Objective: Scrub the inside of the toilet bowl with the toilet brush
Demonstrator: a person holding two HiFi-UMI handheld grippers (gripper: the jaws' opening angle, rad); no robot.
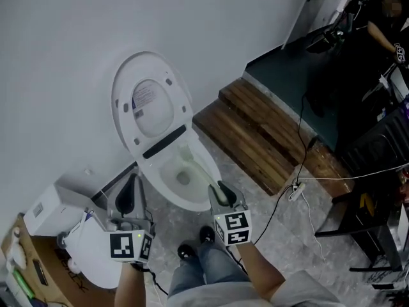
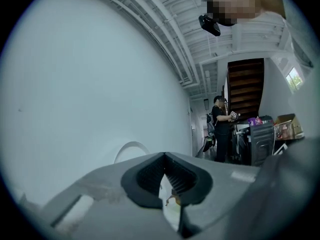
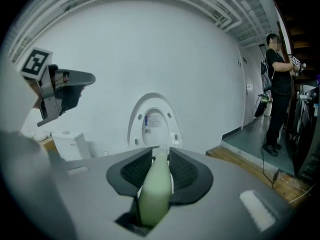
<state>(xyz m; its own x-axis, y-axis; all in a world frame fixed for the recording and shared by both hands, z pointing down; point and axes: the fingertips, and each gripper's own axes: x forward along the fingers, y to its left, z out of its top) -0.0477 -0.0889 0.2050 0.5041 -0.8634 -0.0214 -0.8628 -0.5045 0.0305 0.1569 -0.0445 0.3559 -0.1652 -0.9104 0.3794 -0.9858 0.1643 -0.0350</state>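
**Observed.** The white ceramic toilet bowl (image 1: 160,183) stands open against the wall, with its white oval lid (image 1: 150,101) raised. The right gripper (image 1: 221,192) sits over the bowl's near rim. Its fingers are closed on the handle of the pale green plastic toilet brush (image 3: 154,186). The handle lies lengthwise between the pads and runs forward and down into the bowl. The brush head is too small to make out from the head view. The left gripper (image 1: 130,192) hangs to the left of the bowl, apart from it. Its fingers are drawn together with nothing between them.

**Assessment.** The scrubbing step appears to be in hand. How much of the bowl has been covered cannot be judged.

**Recommendations.**
- The handle is held along its own length, so a hard push could slide it back through the pads. Press moderately and let the bristles do the work.
- Sweep round the inner wall just below the rim, then work downward to the outlet at the bottom.
- Keep the handle off the rim, so that it does not lever against the grip.
- Keep the left gripper out of the sweep.
- Mind the footing. The brown wooden step (image 1: 255,130) lies just beside the bowl on the right, and a dark cable (image 1: 281,200) trails across the floor near the feet.
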